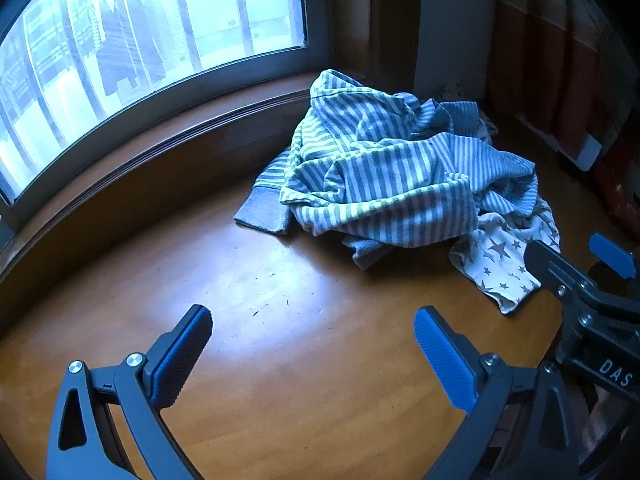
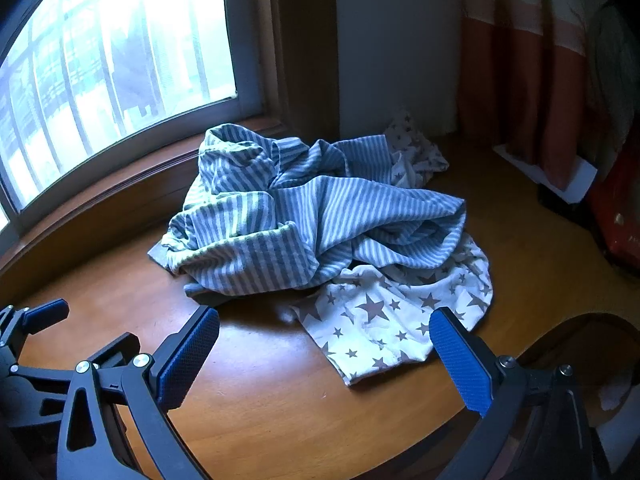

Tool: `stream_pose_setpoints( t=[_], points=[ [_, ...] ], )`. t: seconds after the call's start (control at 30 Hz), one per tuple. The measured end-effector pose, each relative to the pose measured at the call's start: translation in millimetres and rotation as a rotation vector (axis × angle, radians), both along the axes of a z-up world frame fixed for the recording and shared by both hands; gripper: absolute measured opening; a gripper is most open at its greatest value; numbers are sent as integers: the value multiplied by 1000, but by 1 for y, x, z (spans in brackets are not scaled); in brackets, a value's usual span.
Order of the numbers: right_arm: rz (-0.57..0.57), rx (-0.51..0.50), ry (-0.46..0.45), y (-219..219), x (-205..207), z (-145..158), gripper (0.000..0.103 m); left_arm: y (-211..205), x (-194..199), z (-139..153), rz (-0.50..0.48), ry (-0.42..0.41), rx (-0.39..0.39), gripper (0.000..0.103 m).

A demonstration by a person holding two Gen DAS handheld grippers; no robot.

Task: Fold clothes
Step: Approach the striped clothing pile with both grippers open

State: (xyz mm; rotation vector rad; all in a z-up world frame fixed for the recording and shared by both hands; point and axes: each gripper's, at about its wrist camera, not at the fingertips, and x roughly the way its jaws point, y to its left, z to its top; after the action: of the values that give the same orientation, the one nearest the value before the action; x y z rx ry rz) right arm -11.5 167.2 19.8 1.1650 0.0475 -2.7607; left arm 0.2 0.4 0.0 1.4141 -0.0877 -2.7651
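Both tongs wide open w/ nothing between the pads, so I've got no hold on anything yet. Landmark is the window (image 1: 140, 40). The striped top (image 1: 384, 168) sits crumpled in a heap on the wood table (image 1: 260, 320) just below the window's right end, w/ the star cloth (image 2: 384, 320) poking out from under its side away from the window, toward me. My left tongs (image 1: 312, 340) hang over bare table, on the near side of the heap from the window and well apart from it; only a grey cuff reaches out at the heap's window-side left. My right tongs (image 2: 324, 340) are the nearer pair: in the right view the star cloth's near edge lies just ahead of them, between the two pads' lines, though I can't tell if it's under them or a bit beyond. The star cloth's visible part runs roughly from that near corner back under the stripes, away from me. The heap itself has no clear long axis, too bunched. My read: right side goes first, since it's close to a loose hem, and the left has to travel up and across toward the window's right end before it can pinch the stripes. Risk I see: pulling the star cloth drags the heap w/ it.
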Motion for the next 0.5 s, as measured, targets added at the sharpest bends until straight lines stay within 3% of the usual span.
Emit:
stream_pose_setpoints(
  t=[0.5],
  points=[
    [14, 3, -5, -5, 3, 1, 103, -7, 0, -1, 6, -13, 24, 103]
  ],
)
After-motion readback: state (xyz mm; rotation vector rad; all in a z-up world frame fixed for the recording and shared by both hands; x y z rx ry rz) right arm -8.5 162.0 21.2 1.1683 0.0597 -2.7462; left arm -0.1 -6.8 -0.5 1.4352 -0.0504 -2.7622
